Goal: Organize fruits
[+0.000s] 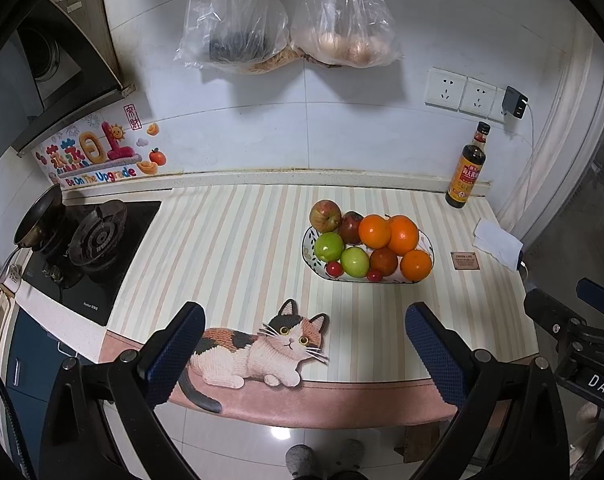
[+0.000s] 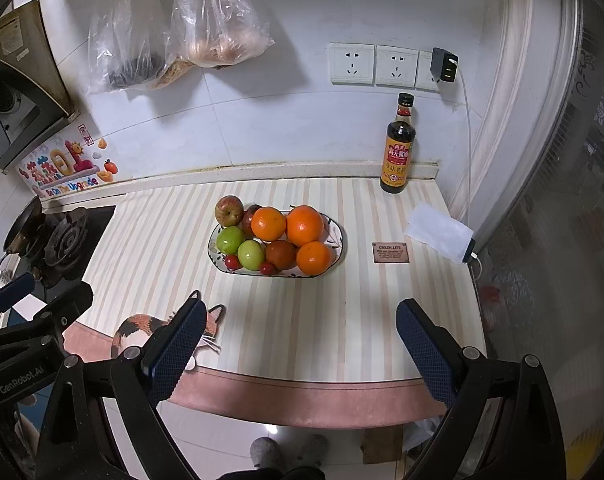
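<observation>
Striped mat [image 1: 238,248] covering the kitchen counter, fruit plate [image 2: 338,246] sitting mid-mat piled with oranges [image 2: 304,225] and green apples [image 2: 230,239], soy sauce bottle [image 2: 398,148] standing against the tiled wall, gas stove [image 1: 90,248] lying leftward, left gripper [image 1: 304,356] and right gripper [image 2: 298,350] hovering at the near edge — both spread wide, gripping nothing.
</observation>
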The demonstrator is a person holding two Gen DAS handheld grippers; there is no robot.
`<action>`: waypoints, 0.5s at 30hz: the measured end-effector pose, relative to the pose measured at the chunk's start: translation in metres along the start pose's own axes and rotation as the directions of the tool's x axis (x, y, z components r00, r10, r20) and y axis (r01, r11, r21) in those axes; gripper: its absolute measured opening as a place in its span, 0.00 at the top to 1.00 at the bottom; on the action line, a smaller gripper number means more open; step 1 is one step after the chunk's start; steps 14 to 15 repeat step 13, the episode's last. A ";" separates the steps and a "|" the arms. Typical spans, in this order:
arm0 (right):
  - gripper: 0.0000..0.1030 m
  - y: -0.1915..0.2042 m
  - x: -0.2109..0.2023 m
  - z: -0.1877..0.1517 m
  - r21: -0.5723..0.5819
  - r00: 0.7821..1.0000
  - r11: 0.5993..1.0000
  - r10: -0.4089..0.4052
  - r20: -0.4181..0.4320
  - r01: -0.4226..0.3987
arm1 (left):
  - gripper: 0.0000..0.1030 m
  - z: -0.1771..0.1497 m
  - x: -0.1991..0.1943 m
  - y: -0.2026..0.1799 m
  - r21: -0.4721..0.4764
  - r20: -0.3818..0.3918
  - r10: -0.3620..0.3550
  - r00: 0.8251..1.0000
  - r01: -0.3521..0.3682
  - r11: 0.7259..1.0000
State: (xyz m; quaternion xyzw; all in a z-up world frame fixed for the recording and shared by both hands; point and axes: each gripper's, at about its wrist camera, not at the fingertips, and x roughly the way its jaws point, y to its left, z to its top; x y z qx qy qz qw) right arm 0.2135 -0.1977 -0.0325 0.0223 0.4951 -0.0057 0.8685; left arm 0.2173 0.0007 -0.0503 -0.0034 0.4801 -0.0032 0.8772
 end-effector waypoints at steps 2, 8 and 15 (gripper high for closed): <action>0.05 0.000 -0.001 0.000 0.002 1.000 1.000 0.004 -0.002 -0.004 | 0.00 -0.001 0.000 0.000 0.000 0.001 0.001 1.000 -0.001 1.000; 0.05 0.003 -0.002 -0.003 -0.003 1.000 1.000 0.006 -0.003 -0.006 | 0.00 -0.002 -0.003 0.003 -0.003 0.013 0.004 1.000 -0.004 1.000; 0.05 0.003 -0.003 -0.003 -0.004 1.000 1.000 0.006 -0.001 -0.006 | 0.00 -0.004 -0.005 0.006 -0.006 0.023 0.006 1.000 -0.006 1.000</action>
